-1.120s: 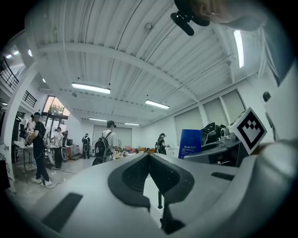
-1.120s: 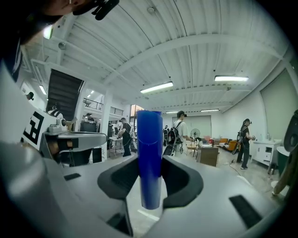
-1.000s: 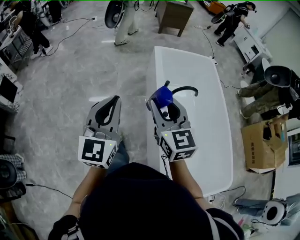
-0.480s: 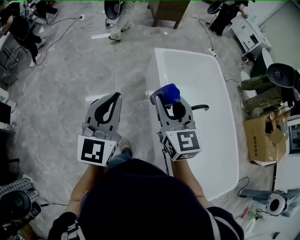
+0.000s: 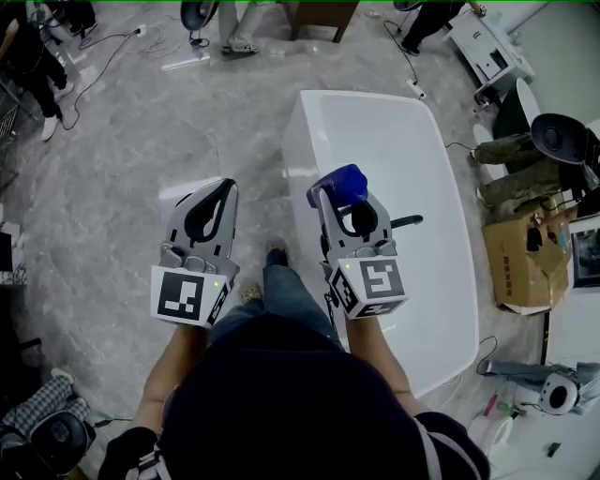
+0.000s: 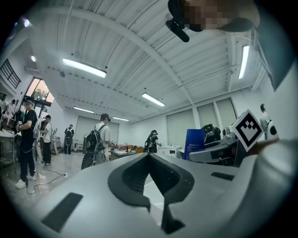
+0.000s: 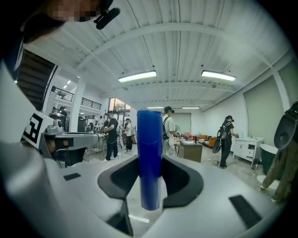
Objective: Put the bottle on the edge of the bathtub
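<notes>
A grey marbled floor fills the room, with cables trailing along its far side and the legs of people standing at the far edge. A white, smooth, oblong bathtub sits right of centre, and a thin black curved fitting shows over its right part. Further right, a brown cardboard box stands on the floor just beside the tub.

The left gripper is held over the bare floor, left of the tub and well apart from it. In the left gripper view its two dark-lined jaws meet at the tips, with nothing between them.

The right gripper is held above the near left part of the tub. Its jaws are closed on a dark blue, smooth, cylindrical bottle, and the pads press on both sides of it. In the right gripper view the blue bottle stands upright between the jaws; its top rises above them and its lower end hangs free below them, touching nothing. In the head view it lies over the tub's left rim area, in the air and not on the edge. People with backpacks stand far behind it.
</notes>
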Motion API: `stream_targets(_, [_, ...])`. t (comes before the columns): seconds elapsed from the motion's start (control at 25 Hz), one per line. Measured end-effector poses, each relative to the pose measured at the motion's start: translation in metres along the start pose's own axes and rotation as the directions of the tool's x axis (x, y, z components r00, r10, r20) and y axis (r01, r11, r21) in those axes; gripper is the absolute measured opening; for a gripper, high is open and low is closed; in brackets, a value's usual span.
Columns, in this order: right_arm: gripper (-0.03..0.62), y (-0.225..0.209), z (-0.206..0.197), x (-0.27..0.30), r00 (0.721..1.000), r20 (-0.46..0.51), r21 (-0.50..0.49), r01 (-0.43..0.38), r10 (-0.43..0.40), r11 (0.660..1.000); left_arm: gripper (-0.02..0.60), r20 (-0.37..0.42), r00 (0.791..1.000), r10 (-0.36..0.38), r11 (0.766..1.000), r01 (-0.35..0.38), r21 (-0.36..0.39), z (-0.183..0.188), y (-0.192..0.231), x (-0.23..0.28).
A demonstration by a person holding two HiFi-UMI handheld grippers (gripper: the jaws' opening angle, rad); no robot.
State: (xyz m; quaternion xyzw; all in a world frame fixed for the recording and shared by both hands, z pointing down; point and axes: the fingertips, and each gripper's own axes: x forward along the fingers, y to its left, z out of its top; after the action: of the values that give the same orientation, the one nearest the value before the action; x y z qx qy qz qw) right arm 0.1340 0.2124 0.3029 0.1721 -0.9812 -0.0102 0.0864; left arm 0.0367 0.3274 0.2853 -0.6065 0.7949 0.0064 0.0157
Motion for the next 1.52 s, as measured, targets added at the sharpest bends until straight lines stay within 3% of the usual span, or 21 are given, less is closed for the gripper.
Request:
stream_targets(0.44, [0.166, -0.038, 0.02, 0.115, 0.999, 0.02, 0.001, -0.028, 0.028, 1.0, 0.023, -0.02, 0.999, 0.036, 0.999, -0.036, -0.006, -0.001, 0.067, 0.087])
stream_targets(0.76, [0.166, -0.098, 0.04, 0.224, 0.999, 0.02, -0.02, -0.05, 0.05, 0.999, 0.023, 0.02, 0.999, 0.043, 0.999, -0.043, -0.003, 0.008, 0.122, 0.201])
stream_targets(1.12, [0.166, -0.18, 0.04, 0.311, 1.0, 0.017, -0.024, -0.009, 0.009, 1.0, 0.023, 0.039, 0.999, -0.035, 0.999, 0.035, 0.002, 0.002, 0.141, 0.326])
stream_targets(1.52, [0.166, -0.236, 0.023, 0.327, 0.988, -0.033, 0.02, 0.149, -0.149, 0.989, 0.023, -0.018, 0.98, -0.197, 0.98, 0.197, -0.013, -0.018, 0.136, 0.405])
